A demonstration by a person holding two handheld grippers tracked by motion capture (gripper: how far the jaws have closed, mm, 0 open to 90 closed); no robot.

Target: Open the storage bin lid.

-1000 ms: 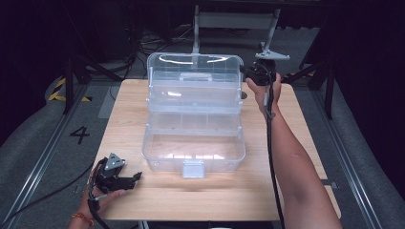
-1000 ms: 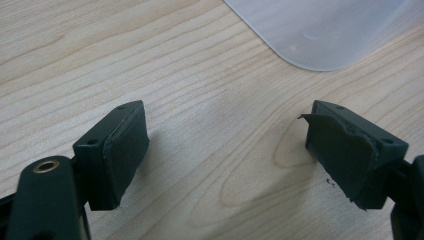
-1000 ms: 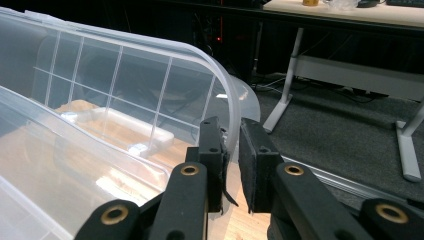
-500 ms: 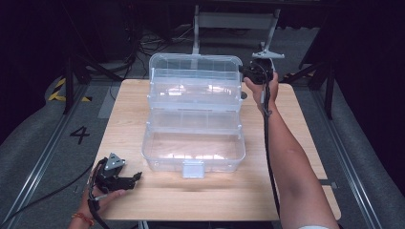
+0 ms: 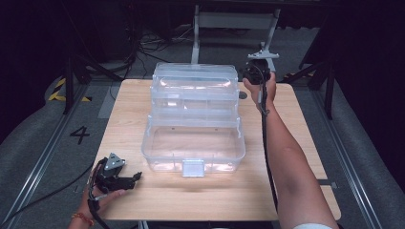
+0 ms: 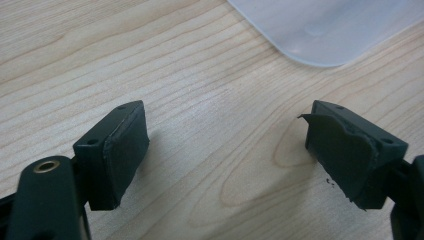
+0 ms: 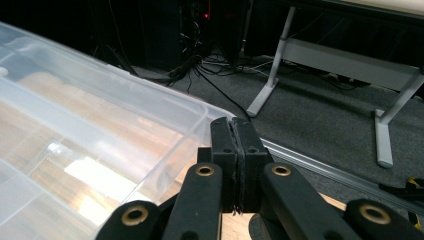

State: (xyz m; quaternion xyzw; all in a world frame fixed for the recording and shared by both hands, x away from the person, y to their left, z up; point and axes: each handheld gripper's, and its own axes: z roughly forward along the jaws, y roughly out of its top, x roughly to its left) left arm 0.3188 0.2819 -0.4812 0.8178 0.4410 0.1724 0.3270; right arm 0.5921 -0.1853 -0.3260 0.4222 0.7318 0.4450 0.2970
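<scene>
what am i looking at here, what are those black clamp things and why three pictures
A person sits at a wooden table and holds a hand-held gripper in each hand; there is no robot arm. The high view looks down on the table from above. The other two pictures come from small cameras riding on each gripper, looking along its two black jaws.

On the table stands a clear plastic tiered box, opened out in steps.

The left gripper rests near the table's front left corner with its jaws apart and nothing between them. The right gripper is at the box's far right corner; its jaws have just closed, pads together, and nothing is visible between them.
</scene>
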